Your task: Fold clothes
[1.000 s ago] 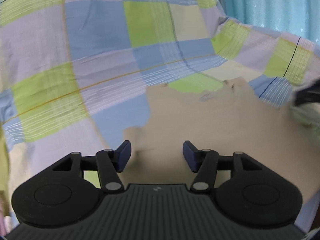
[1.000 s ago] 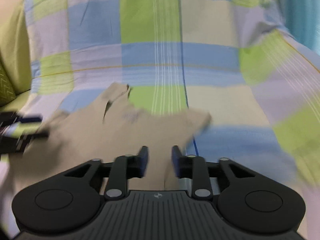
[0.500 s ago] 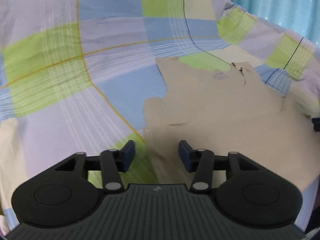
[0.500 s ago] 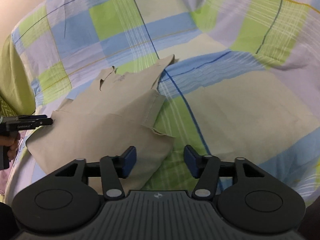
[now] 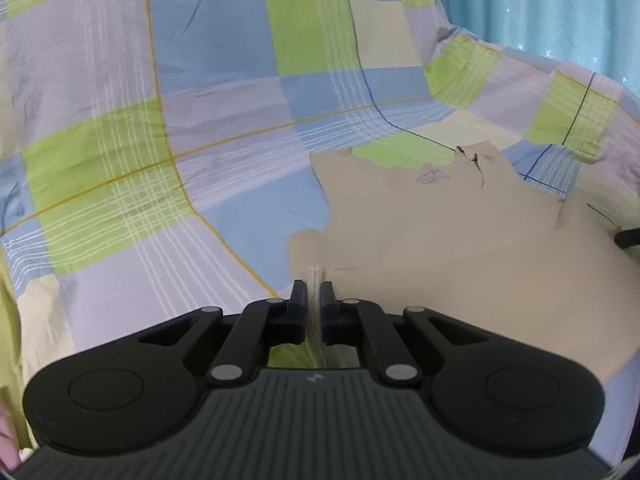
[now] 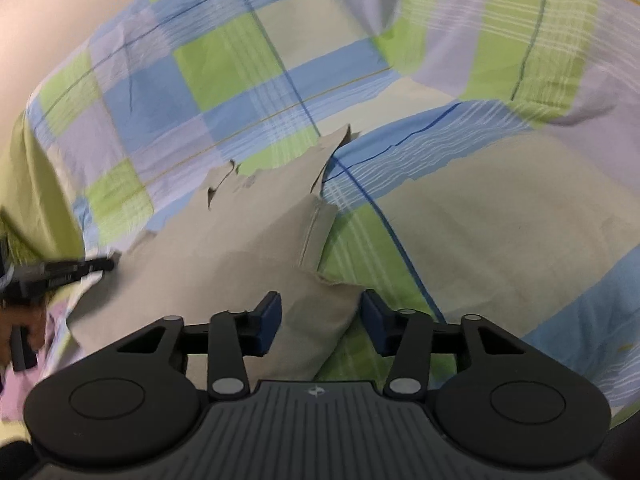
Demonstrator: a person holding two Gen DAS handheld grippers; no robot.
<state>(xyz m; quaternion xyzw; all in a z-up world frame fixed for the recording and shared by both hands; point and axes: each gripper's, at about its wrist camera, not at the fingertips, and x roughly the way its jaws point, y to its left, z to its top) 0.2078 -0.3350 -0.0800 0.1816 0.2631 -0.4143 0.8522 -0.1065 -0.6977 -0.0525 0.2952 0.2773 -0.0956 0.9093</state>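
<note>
1. In the left wrist view, the left gripper (image 5: 313, 300) fills the near foreground, its jaws drawn in narrow and pinching a thick hemmed edge of the beige garment (image 5: 440, 240) between the blue pads (image 5: 297, 304).
2. The clamped hem stands up as a pale ribbed strip between the jaws, at the garment's near left corner.
3. In the right wrist view, the right gripper (image 6: 320, 316) has its jaws spread wide; a near corner of the beige garment (image 6: 240, 248) lies in the gap between them, with neither pad (image 6: 269, 318) pressing on it.
4. Beyond both grippers the garment lies spread on the checked bedsheet (image 5: 200, 120), mostly flat, with one sleeve folded inward and its stitched cuff showing in the right wrist view.
5. Farther along, the neckline end of the garment points away from the grippers; a small grey mark, possibly a label or print, sits near the collar, though it is too blurred to read.
6. At the left edge of the right wrist view, the left gripper (image 6: 80, 268) appears from the side as a dark blurred tip touching the garment's far left edge, with part of a hand (image 6: 20, 320) behind it.
7. The bedsheet (image 6: 480, 200), in green, blue, lilac and cream squares, rises in soft folds behind the garment.
8. Farthest off, a turquoise curtain (image 5: 540, 12) hangs in the upper right of the left wrist view.
</note>
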